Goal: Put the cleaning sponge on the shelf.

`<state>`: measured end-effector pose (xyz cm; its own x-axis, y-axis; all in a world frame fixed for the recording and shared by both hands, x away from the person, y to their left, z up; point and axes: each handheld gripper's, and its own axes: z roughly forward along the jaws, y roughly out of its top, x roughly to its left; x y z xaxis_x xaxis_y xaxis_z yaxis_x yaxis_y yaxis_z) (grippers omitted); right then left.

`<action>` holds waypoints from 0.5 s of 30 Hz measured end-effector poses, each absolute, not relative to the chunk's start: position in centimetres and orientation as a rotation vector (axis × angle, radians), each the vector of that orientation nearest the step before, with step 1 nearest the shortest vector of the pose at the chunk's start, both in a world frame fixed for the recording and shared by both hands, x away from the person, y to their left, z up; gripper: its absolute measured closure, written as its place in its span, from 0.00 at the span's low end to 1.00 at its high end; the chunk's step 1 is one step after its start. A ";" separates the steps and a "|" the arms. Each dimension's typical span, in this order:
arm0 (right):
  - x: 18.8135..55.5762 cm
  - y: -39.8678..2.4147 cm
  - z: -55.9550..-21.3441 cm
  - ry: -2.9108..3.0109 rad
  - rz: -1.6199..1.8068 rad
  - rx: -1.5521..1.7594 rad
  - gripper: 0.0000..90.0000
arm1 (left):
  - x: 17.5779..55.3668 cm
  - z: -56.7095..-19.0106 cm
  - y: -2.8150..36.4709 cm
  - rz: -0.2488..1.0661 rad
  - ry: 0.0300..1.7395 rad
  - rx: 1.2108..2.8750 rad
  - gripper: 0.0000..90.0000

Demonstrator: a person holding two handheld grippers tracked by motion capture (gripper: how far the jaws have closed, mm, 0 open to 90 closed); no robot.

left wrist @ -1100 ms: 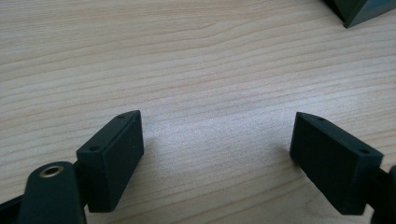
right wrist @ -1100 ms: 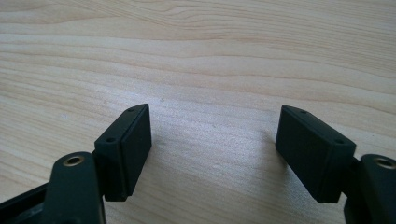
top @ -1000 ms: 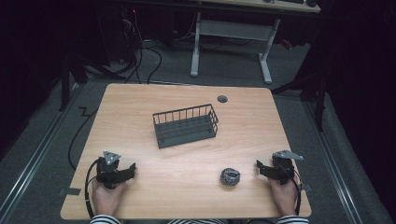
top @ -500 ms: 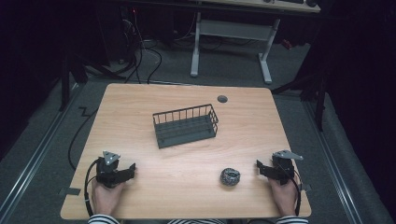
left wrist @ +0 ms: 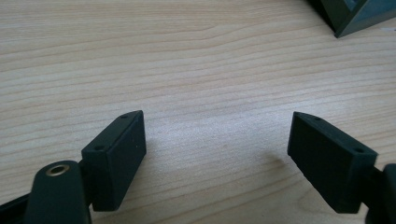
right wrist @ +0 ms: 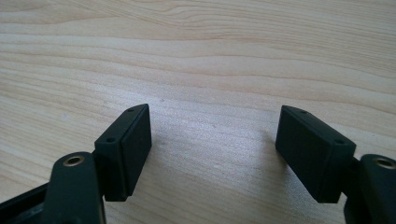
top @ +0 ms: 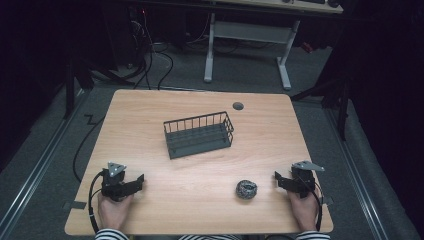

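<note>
High view, seen from my remote station: the scouring ball (top: pixel 246 189) lies on the table (top: pixel 150 110) near the front edge, right of centre, just beside my right gripper (top: pixel 280 180) and well apart from my left gripper (top: pixel 139 181). It is a crumpled, roughly round wad, so I can read no long axis and no pointing direction from it. The wire basket (top: pixel 199 134) stands upright in the middle of the table, its long side running across the table and turned slightly, the right end farther from me than the left; it is well apart from the ball and from both grippers. A small round dark grommet (top: pixel 238 106) sits in the tabletop near the far edge. My left gripper rests at the front left corner, held in the left hand (top: pixel 114 210), its tips aimed toward the table's middle. In the left gripper view its jaws are spread wide and have just been closing a little, with bare wood between them; a corner of the basket (left wrist: pixel 355 16) shows at the upper right. My right gripper, held in the right hand (top: pixel 303 210), points left toward the ball. In the right gripper view its jaws stand apart over bare wood, pinching nothing.
</note>
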<state>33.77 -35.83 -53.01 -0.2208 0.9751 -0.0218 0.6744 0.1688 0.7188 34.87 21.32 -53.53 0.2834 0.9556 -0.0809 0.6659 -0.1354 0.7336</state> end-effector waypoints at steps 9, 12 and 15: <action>33.8 -35.8 -53.0 1.964 0.813 1.554 0.30 | 34.7 -52.7 20.8 0.507 1.422 1.873 0.23; 33.8 -35.8 -53.0 1.962 0.813 1.558 0.30 | 34.7 -52.3 20.3 0.494 1.404 1.881 0.23; 33.8 -35.8 -53.0 1.964 0.813 1.554 0.30 | 34.8 -52.0 19.9 0.481 1.387 1.888 0.23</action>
<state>33.76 -35.83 -53.01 -0.2205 0.9751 -0.0217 0.6744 0.1685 0.7189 34.77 19.95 -51.96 0.3476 0.9299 -0.1205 0.6557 -0.1492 0.7402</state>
